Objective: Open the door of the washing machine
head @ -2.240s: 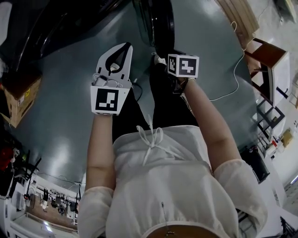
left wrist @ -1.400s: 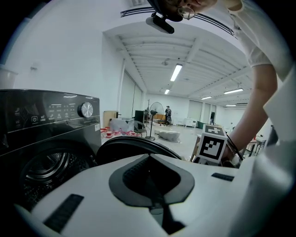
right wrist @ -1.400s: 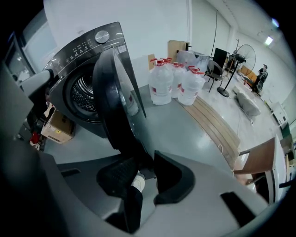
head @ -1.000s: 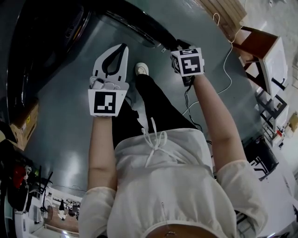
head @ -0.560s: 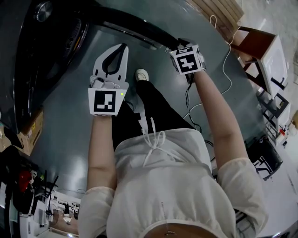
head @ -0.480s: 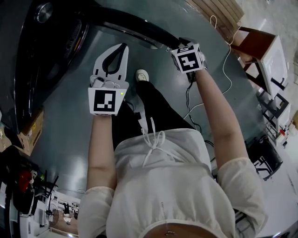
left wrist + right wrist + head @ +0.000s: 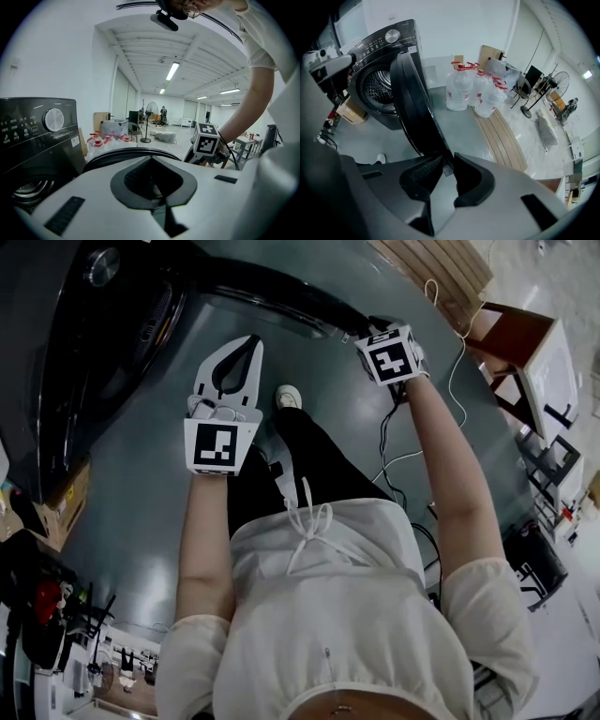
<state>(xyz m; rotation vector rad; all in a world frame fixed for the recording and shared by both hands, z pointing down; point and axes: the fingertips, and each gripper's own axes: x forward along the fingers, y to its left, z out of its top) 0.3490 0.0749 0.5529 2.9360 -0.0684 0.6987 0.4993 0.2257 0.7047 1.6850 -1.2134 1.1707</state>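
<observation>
The dark washing machine [image 7: 75, 343] fills the upper left of the head view. Its round door [image 7: 272, 298] stands swung out from the front. My right gripper [image 7: 368, 332], under its marker cube, sits at the door's free edge. In the right gripper view the door [image 7: 410, 101] runs down between the two jaws of my right gripper [image 7: 446, 161]. They are closing and pinch its rim. The open drum [image 7: 382, 86] shows behind the door. My left gripper [image 7: 253, 341] hangs over the floor in front of the machine, shut on nothing [image 7: 151, 161].
Several large water bottles [image 7: 471, 91] stand right of the machine, beside a stack of wooden planks [image 7: 501, 136]. A cardboard box [image 7: 52, 507] sits left of the machine. A wooden table [image 7: 525, 348] and a white cable [image 7: 450, 367] are on the right. The person's shoe [image 7: 288, 397] is below the door.
The door has swung further out from the machine, with the right gripper on its edge moving up and right in the head view. The left gripper has barely shifted.
</observation>
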